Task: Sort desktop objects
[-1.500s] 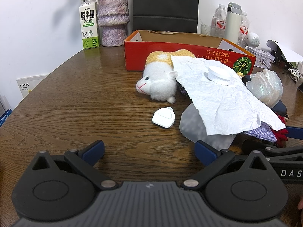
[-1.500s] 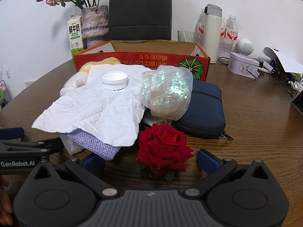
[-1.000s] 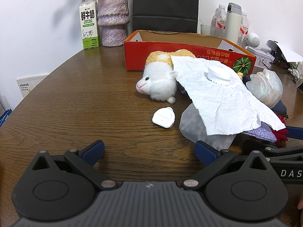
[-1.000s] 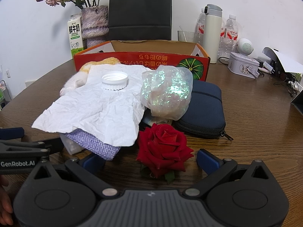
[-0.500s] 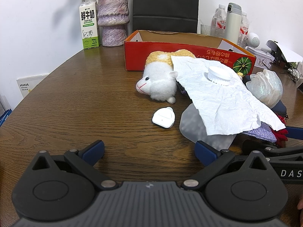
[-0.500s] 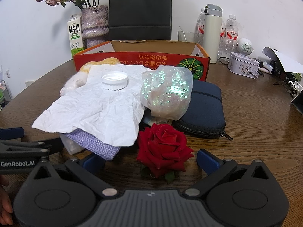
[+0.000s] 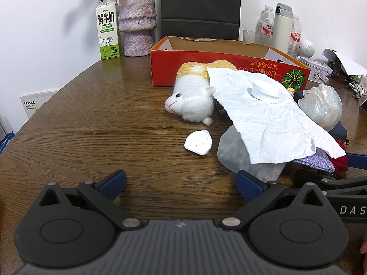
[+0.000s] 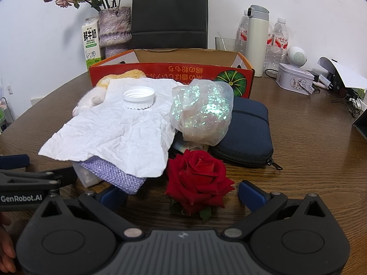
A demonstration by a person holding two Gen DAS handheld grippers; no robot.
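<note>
Both grippers, left gripper (image 7: 181,180) and right gripper (image 8: 182,193), stay spread apart and empty; nothing has moved, so sorting hasn't begun; rose (image 8: 198,171) at twelve o'clock.

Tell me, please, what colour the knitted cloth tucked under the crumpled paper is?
Pale purple; the knitted cloth shows best in the right wrist view, under the paper.

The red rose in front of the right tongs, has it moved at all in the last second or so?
No. The red rose lies in the same spot beside the dark blue zip pouch, between the open right tongs.
</note>
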